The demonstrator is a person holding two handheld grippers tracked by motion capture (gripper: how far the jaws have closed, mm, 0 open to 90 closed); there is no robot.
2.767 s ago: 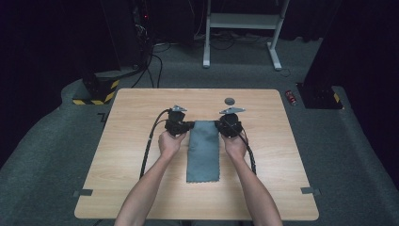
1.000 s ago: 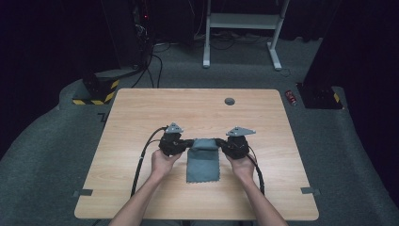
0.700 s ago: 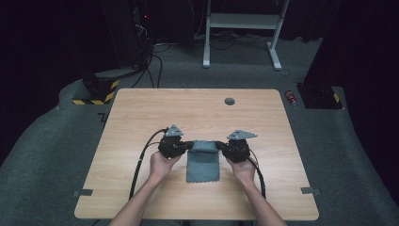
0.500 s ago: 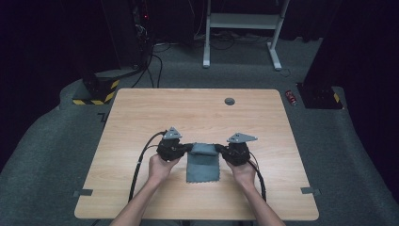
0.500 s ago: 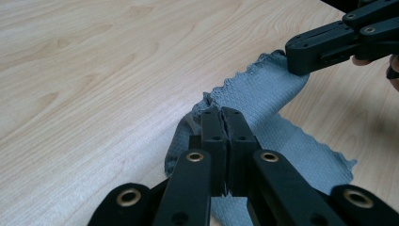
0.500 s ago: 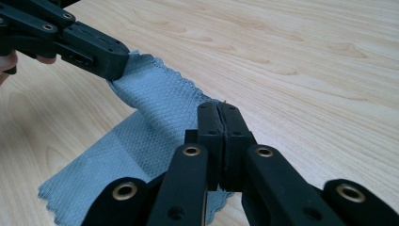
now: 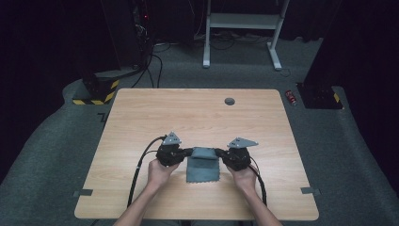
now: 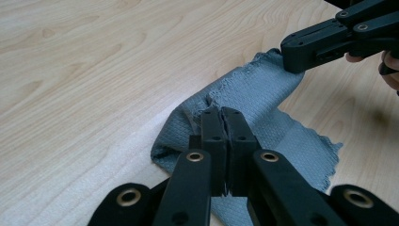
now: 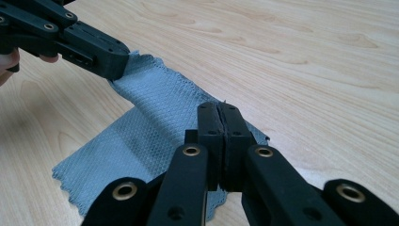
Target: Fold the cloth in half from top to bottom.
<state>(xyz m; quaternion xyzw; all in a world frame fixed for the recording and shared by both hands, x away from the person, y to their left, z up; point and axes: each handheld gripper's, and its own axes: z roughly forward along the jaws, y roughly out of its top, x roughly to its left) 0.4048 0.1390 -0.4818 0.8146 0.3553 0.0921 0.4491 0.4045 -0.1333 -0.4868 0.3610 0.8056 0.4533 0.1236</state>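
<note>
Now both grippers pinch one folded grey cloth [image 7: 203, 165] at the lower centre of the high view.

Lying on the wooden table [image 7: 197, 113], the cloth has its far edge doubled over the near part, and each far corner is caught in a claw. At the left corner, the left gripper [image 8: 224, 114] has its jaws clamped together on the fabric; the right gripper [image 9: 219, 109] is likewise clamped on the right corner. In the high view, the left hand [image 7: 160, 172] and right hand [image 7: 244, 175] rise from the bottom edge. A small dark disc [image 7: 229, 101] sits in the tabletop toward the upper right, well apart from the cloth.
</note>
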